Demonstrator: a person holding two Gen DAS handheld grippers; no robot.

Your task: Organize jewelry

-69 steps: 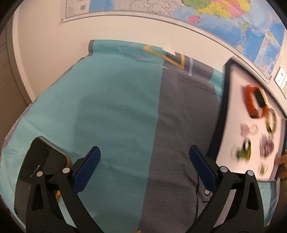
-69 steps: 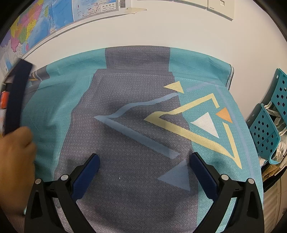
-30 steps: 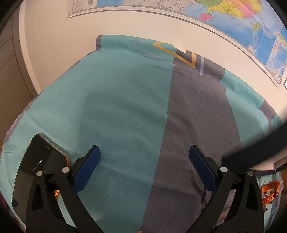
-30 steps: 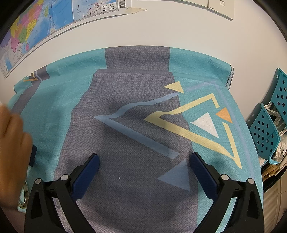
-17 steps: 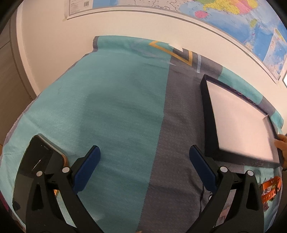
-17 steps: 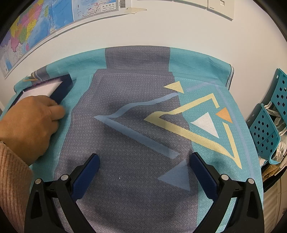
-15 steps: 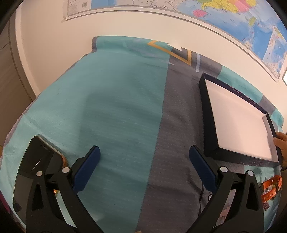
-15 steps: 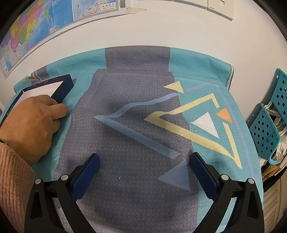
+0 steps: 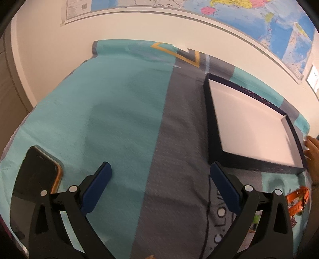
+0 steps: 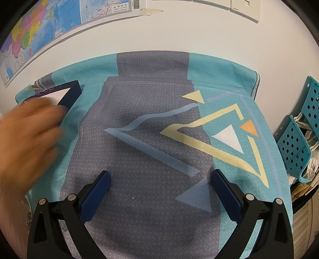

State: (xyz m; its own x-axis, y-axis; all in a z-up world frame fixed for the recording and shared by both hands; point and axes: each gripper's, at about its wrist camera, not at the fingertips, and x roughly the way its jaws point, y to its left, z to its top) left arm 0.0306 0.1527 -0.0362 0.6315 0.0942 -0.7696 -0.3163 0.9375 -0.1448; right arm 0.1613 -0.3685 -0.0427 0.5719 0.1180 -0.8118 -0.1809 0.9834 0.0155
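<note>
A shallow dark tray with a white inside (image 9: 249, 127) lies flat and empty on the cloth, right of my left gripper (image 9: 159, 191). It also shows in the right wrist view (image 10: 69, 93) at far left, partly behind a bare hand (image 10: 28, 135). An orange strap (image 9: 297, 201) and small jewelry pieces (image 9: 257, 221) lie on the cloth at the lower right of the left view, partly hidden by my right finger. My left gripper is open and empty. My right gripper (image 10: 159, 191) is open and empty over the grey cloth.
A black phone (image 9: 33, 185) lies by my left finger. A teal and grey patterned cloth (image 10: 159, 123) covers the table. Teal perforated baskets (image 10: 299, 143) stand past the right edge. A wall with maps (image 9: 239, 18) runs behind.
The hand tipped the jewelry out of the tray, then set the empty tray flat on the cloth. Now the hand is drawing back from it. Both grippers have stayed put.
</note>
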